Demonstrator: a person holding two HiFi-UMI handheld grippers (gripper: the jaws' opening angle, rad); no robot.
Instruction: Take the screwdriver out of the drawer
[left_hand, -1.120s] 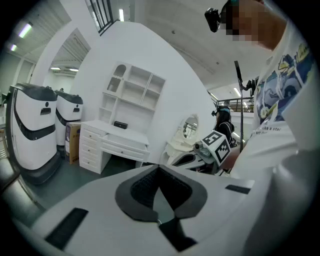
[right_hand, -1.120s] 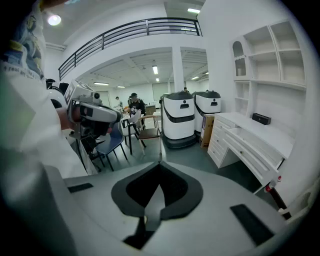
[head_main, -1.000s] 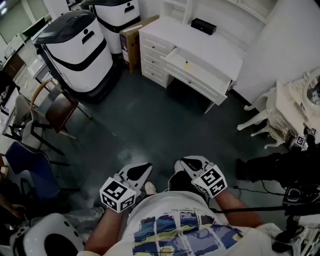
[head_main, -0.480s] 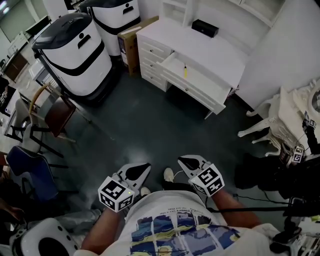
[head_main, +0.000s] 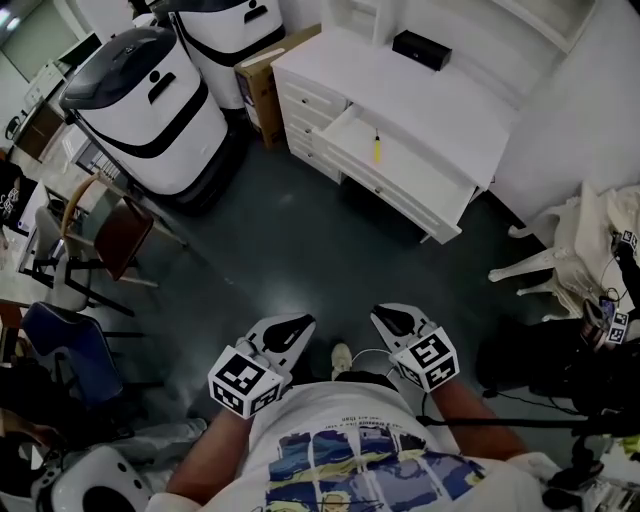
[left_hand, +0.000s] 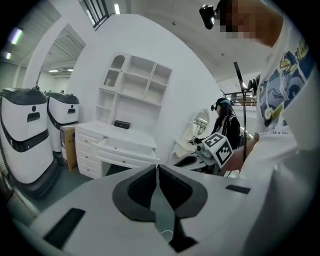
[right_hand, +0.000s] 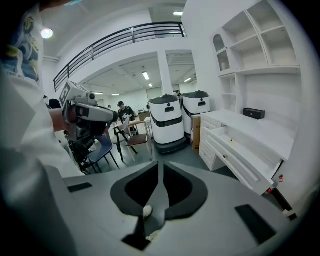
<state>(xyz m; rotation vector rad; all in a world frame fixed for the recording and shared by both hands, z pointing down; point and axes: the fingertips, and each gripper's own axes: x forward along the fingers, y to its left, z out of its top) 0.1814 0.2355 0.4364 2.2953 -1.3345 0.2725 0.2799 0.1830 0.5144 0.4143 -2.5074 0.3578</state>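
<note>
A yellow-handled screwdriver (head_main: 377, 147) lies in the open drawer (head_main: 410, 178) of a white desk (head_main: 440, 100) at the far side of the floor. It also shows as a small yellow speck, the screwdriver (right_hand: 230, 141), in the right gripper view. Both grippers hang low in front of my body, well short of the desk. My left gripper (head_main: 303, 322) is shut and empty. My right gripper (head_main: 381, 317) has its jaws almost together, just starting to open, with nothing between them. The left gripper view shows the drawer (left_hand: 127, 148) beyond the closed left gripper (left_hand: 158, 167).
Two white-and-black machines (head_main: 150, 100) and a cardboard box (head_main: 265, 70) stand left of the desk. Chairs (head_main: 105, 225) line the left side and a white ornate chair (head_main: 560, 250) and dark gear (head_main: 545, 360) the right. A black box (head_main: 422, 48) sits on the desk top.
I have walked closer to the desk, and both grippers came forward with me. The drawer and screwdriver sit larger and lower in the head view. Neither gripper took hold of anything.
</note>
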